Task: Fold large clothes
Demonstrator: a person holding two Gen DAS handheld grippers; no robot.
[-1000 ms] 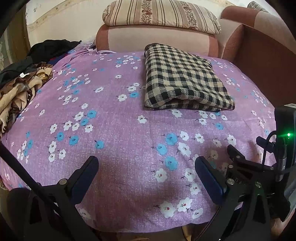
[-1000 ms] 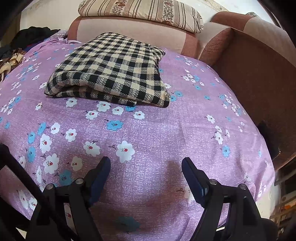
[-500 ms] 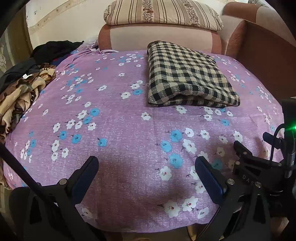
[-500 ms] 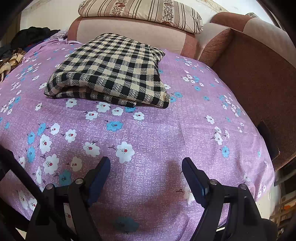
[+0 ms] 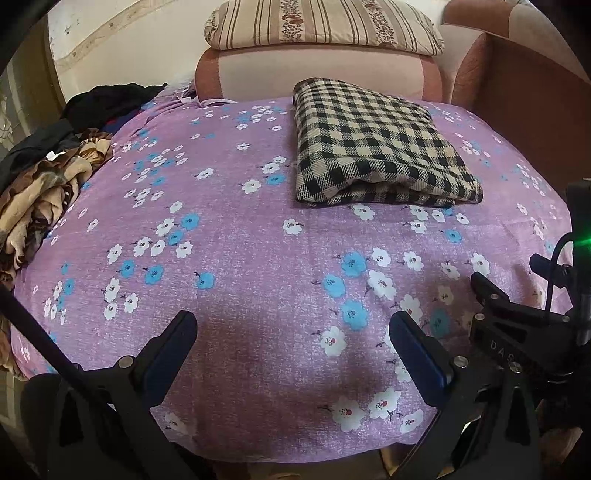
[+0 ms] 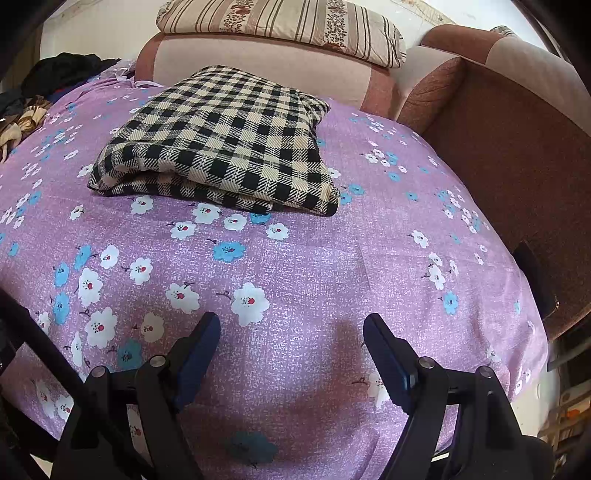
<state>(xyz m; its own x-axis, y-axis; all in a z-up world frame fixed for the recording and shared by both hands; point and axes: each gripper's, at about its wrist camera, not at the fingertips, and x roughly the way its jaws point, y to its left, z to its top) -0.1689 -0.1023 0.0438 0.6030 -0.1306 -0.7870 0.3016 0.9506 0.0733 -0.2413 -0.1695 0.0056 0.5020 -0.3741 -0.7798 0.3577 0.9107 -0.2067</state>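
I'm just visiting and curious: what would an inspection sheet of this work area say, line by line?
Surface: purple floral sheet, smooth.
Job's things: checked cloth, folded, lying flat near the sofa back.
Clutter: heap of clothes at the sheet's left edge; striped pillow on the sofa back.
Tools: left tool and right tool both open, empty, over bare sheet.
Cables: black cable on the right tool's body.
Surroundings: brown armrest on the right.
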